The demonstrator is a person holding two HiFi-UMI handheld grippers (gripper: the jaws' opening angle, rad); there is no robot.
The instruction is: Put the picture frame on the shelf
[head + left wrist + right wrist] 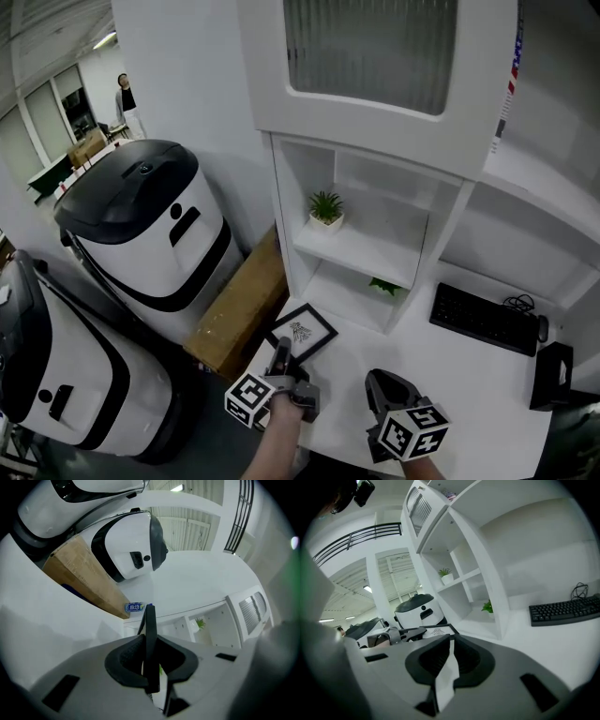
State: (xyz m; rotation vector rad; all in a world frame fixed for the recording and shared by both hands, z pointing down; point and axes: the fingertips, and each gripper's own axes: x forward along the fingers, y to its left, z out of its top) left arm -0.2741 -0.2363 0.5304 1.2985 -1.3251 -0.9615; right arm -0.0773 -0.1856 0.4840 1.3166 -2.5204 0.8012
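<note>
Picture frame (pixel 302 330) is held flat over the bench (pixel 469 375) corner, below the shelf (pixel 361 248), near edge clamped by left tool (pixel 281 350). Right tool (pixel 381 382) is closed, empty, just beside.

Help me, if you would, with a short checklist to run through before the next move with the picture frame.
1. Grip on the picture frame: ok. The left tool is shut on its edge.
2. Frame lifted clear of the desk: cannot tell.
3. Free room on the shelf: ok. The board is bare beside the small potted plant.
4. Right tool out of the way: ok. It is empty, with its jaws together, and sits apart from the frame.
5. Keyboard clear of the path: ok. It lies on the desk, on the far side of the shelf unit from the frame.
</note>
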